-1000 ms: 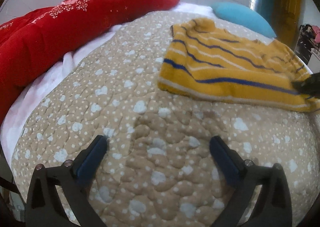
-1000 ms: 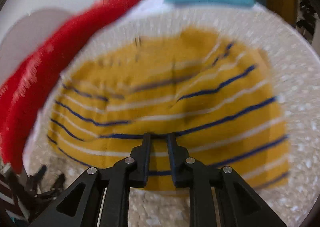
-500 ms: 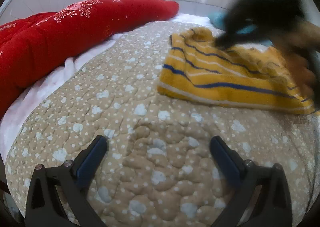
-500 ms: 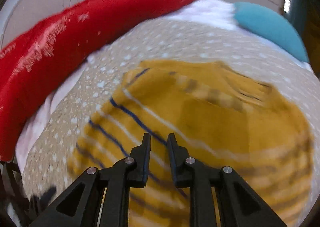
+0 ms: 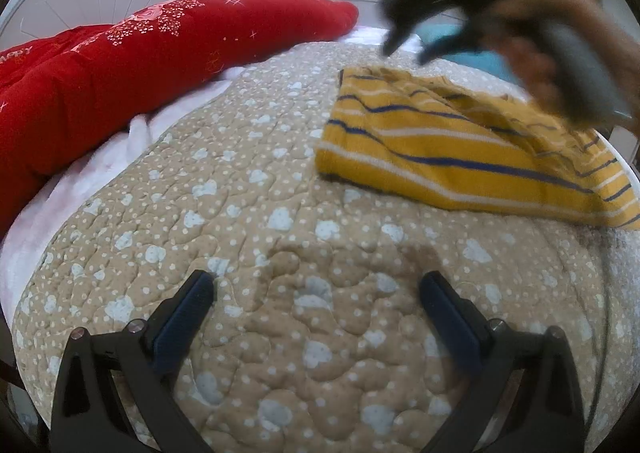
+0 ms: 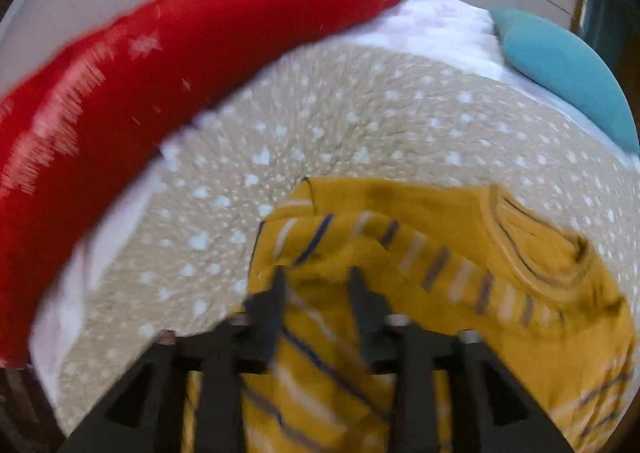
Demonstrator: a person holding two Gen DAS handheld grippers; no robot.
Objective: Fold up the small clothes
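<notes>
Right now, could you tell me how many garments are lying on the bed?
1: a mustard-yellow knit top with blue and white stripes, folded on the beige dotted quilt, toward its right side. Others may lie outside view.

Sweater [image 5: 472,157] lies on quilt [image 5: 248,237], ahead & right of left gripper [image 5: 316,293], well apart. Right gripper [image 6: 318,285] just above sweater's near-left part. Long bolster [image 5: 120,73] runs along quilt's far-left edge; pillow [image 6: 568,73] behind sweater, far right, w/ sheet [image 6: 436,29] betw. bolster & pillow
</notes>
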